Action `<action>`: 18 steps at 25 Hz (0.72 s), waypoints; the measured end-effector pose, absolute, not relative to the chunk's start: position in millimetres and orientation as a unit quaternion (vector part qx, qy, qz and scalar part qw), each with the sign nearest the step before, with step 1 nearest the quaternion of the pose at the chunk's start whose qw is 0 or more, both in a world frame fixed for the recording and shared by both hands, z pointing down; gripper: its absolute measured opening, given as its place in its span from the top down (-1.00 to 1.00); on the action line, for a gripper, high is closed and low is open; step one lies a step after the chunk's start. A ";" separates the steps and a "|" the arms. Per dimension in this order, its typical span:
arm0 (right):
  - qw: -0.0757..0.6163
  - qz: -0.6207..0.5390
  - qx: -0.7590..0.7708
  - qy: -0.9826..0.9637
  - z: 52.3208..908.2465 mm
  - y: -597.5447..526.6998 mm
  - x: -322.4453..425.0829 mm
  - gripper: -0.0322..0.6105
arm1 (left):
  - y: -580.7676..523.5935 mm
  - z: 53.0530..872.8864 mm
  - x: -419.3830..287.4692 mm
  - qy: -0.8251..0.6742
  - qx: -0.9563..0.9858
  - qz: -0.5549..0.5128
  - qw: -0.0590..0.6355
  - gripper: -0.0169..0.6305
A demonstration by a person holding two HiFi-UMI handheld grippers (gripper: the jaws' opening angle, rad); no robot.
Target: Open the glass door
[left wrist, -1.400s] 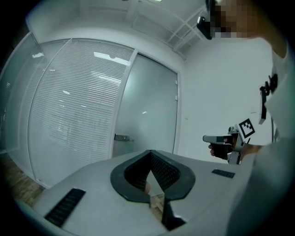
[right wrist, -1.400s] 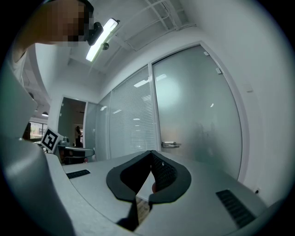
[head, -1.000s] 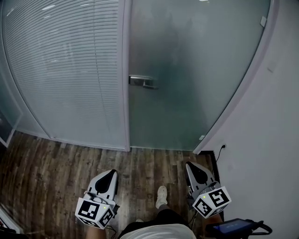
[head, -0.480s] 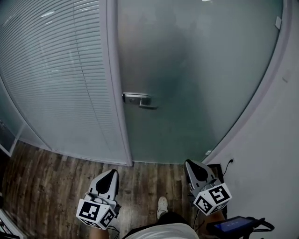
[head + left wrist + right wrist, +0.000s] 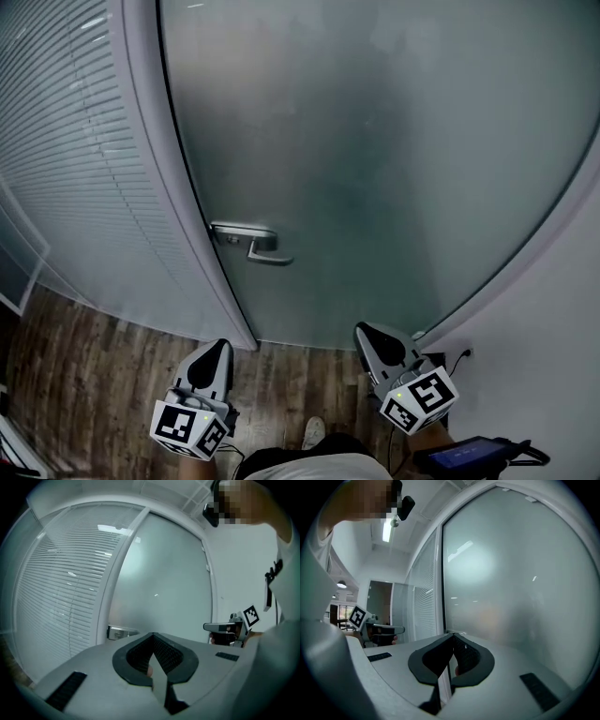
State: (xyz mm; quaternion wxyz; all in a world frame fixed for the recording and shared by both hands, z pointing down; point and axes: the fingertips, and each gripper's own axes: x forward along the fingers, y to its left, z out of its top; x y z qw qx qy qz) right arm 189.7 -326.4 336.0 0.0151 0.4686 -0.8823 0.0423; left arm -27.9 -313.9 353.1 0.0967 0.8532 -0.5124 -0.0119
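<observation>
Facing glass door (image 5: 375, 141): left gripper (image 5: 222, 346) and right gripper (image 5: 361, 330), closed.

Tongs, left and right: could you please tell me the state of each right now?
Left tongs: shut, holding nothing.
Right tongs: shut, holding nothing.

Frosted grey-green glass door (image 5: 375, 169) with silver handle (image 5: 248, 242); white, horizontally striped blinds (image 5: 56, 141); dark brown wood-grain floor (image 5: 84, 366).
</observation>
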 end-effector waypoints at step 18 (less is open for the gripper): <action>0.085 0.054 0.452 -0.886 366.8 -424.0 153.4 0.87 | -395.8 354.9 -33.6 -0.462 0.882 0.007 0.090 0.95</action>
